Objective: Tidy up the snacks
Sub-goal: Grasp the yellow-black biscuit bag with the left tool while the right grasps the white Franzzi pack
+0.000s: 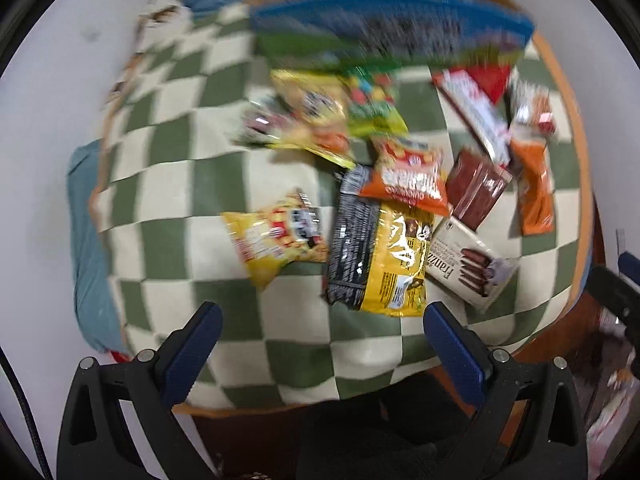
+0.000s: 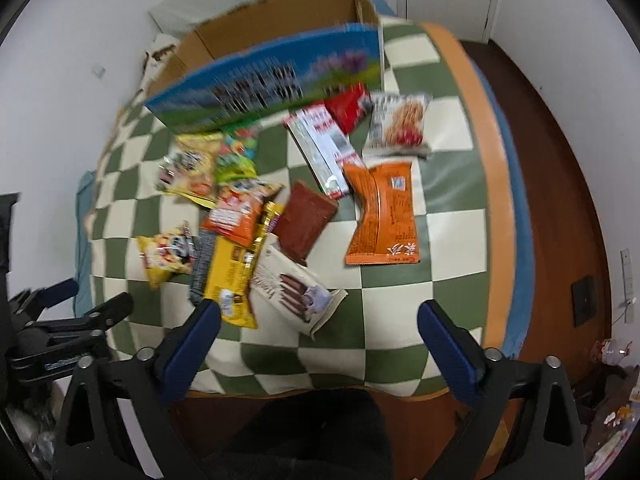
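Observation:
Several snack packs lie in a loose pile on a green and cream checked cloth (image 1: 180,184). Nearest my left gripper (image 1: 322,320) are a yellow and black packet (image 1: 384,256) and a white wafer box (image 1: 464,264). That gripper hangs open above the cloth, holding nothing. My right gripper (image 2: 320,316) is also open and empty, just short of the wafer box (image 2: 296,292). A brown packet (image 2: 306,220) and a long orange packet (image 2: 380,216) lie beyond it. A cardboard box (image 2: 280,12) with a blue and green printed side stands open at the back.
A small yellow bag (image 1: 272,236) lies left of the pile, a red and white carton (image 2: 324,148) behind it. The cloth ends at an orange rim (image 2: 492,152) on the right, with brown floor (image 2: 560,160) beyond. White walls close the left and back.

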`<state>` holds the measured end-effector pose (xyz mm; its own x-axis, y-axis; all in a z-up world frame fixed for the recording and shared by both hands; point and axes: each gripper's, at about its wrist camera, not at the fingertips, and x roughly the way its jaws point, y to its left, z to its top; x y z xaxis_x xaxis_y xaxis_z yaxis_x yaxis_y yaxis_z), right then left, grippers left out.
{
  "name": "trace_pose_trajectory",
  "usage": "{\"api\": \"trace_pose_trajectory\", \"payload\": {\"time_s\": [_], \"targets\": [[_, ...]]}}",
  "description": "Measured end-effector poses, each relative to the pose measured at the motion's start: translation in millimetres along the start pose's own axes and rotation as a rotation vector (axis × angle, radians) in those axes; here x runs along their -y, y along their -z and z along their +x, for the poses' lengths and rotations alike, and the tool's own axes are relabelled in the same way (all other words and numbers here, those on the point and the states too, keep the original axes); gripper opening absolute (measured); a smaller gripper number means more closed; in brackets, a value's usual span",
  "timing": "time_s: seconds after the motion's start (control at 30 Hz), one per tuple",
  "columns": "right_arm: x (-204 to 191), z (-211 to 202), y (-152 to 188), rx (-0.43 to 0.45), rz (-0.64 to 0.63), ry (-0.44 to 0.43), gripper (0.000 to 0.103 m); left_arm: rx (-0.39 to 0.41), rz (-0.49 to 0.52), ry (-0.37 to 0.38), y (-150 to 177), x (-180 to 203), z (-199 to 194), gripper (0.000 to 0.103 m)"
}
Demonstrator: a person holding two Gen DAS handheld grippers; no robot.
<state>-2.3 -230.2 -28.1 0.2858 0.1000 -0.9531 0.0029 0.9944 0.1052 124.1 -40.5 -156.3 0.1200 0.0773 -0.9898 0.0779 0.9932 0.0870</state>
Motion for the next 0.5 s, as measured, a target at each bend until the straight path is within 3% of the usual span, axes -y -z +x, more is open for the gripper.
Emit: {"api": "trace_pose_trajectory", "payload": {"time_s": [0.13, 0.33, 0.37, 0.4, 0.5], "targets": [[9, 45, -6, -0.02, 0.001, -0.001, 0.087, -0.063, 0.082, 0.036, -28, 24, 46, 0.103], [-8, 94, -1, -0.077, -0.155, 0.035, 0.087, -0.126, 0.199, 0.044, -66, 54, 101, 0.103], [-13, 101, 2, -0.085, -0.194, 0.049, 0.087, -0.129, 0.201, 0.065, -70, 57, 104, 0.101], [-18, 106, 4, -0.09, -0.227, 0.059, 0.087, -0.13, 0.2, 0.096, -75, 61, 104, 0.09], [-38, 124, 12, -0.099, -0.367, 0.092, 0.087, -0.124, 0.191, 0.123, -82, 63, 102, 0.085]]}}
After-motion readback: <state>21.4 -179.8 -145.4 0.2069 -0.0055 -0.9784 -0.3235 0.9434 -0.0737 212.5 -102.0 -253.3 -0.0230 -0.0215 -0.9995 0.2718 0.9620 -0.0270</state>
